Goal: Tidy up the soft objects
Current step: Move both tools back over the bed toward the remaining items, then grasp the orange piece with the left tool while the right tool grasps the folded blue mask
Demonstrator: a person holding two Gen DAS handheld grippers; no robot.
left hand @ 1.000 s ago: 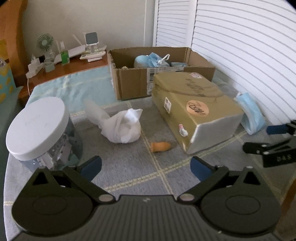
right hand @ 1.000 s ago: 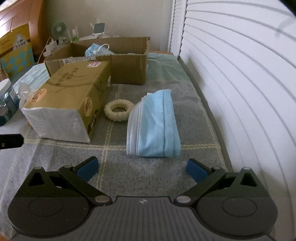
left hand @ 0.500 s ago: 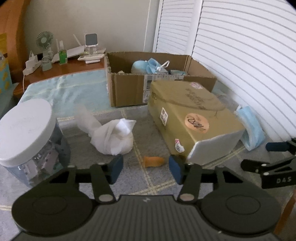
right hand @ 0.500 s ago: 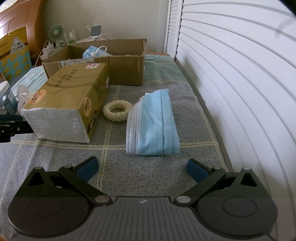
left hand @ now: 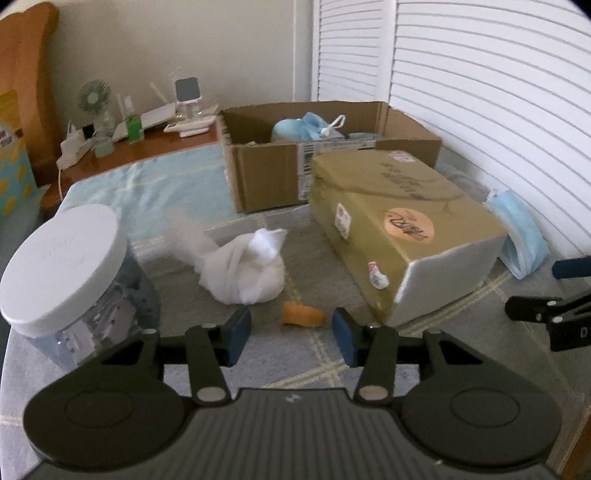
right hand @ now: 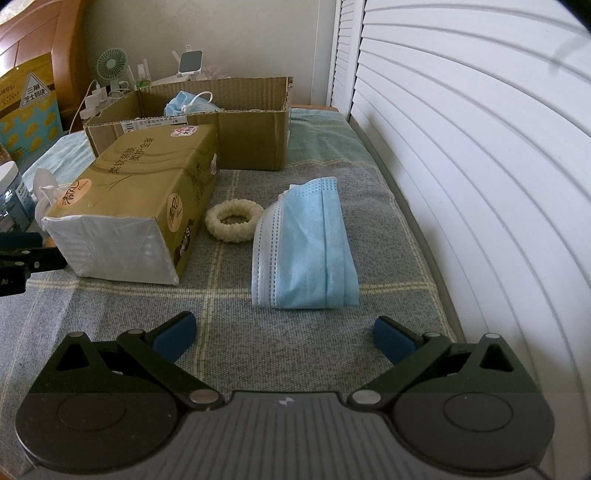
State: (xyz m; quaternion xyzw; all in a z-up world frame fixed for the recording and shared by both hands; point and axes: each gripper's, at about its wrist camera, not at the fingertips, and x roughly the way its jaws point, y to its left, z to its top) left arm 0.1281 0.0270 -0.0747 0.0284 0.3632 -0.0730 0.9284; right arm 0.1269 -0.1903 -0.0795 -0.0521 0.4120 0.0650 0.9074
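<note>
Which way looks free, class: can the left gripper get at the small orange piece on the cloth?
Probably yes: the left gripper has open jaws and the orange piece lies just ahead, with bare cloth between.

A home bedroom: a grey checked blanket (right hand: pixel 258 332) covers the bed beside white louvred shutters (right hand: pixel 480 166), with a wooden headboard (right hand: pixel 33 33) behind.
</note>
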